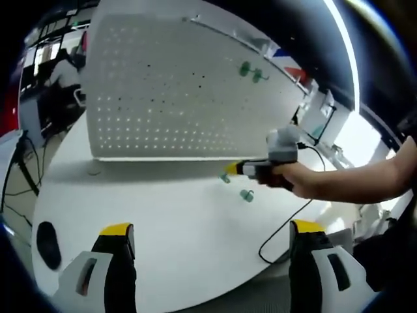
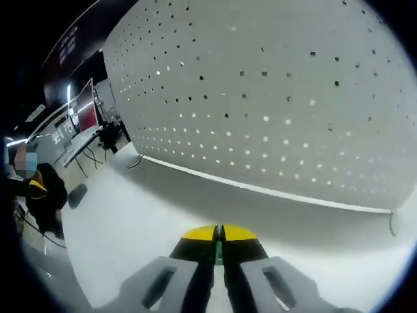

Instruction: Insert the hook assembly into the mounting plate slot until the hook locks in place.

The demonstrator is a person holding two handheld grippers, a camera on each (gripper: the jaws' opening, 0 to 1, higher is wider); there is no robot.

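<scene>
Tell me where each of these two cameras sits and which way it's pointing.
Left gripper view: rides the left tool, open, facing the pegboard across the white table; a person's hand holds the right tool.
Right gripper view: rides the right tool, shut on something green, close to the pegboard.
Both share pegboard and table.

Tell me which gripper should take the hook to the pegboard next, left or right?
Right. The right gripper is shut on a green hook and faces the pegboard closely. The left gripper is open and further back on the table; another green hook lies there.
</scene>
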